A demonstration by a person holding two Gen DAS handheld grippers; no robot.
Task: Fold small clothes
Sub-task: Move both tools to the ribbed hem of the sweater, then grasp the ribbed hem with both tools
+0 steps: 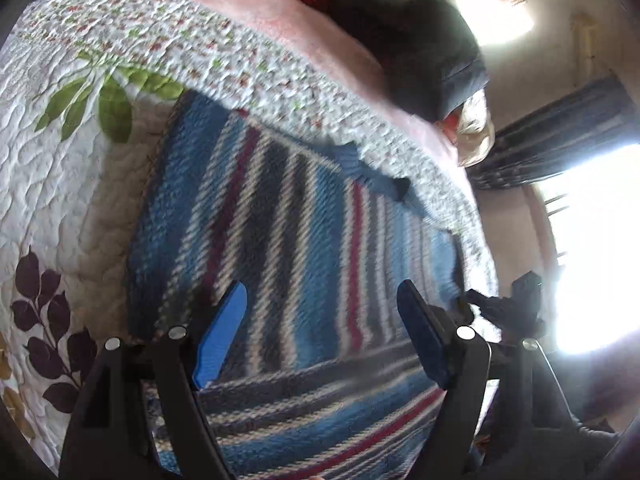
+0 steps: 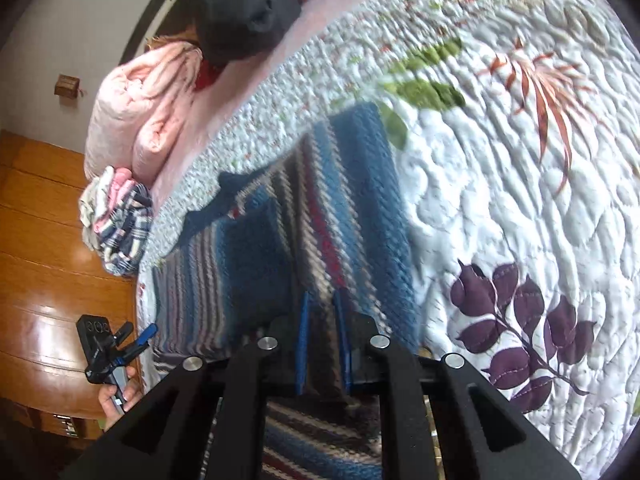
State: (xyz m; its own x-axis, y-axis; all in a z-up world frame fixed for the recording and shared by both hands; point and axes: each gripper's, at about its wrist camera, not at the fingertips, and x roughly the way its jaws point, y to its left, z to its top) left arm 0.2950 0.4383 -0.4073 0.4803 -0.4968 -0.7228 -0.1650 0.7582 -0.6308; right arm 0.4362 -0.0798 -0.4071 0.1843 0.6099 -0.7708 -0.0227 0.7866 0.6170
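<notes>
Right wrist view: quilt (image 2: 520,200) covers the bed; striped knit sweater (image 2: 352,184) lies flat on it near its edge, by the purple leaf print (image 2: 516,328). I judge it soft, light, floppy, grippy. My right gripper (image 2: 323,344) is clamped on its near hem. My left gripper (image 1: 320,336) hovers over the sweater, jaws apart. I'd pinch hems or corners, never mid-panel.

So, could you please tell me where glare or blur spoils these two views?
Left wrist view: the window is blown out white at the right edge, and the striped garment is smeared by motion blur. Right wrist view: evenly lit, with glare only on the wooden floor; the garment is softly blurred, and fisheye bends the quilt.
</notes>
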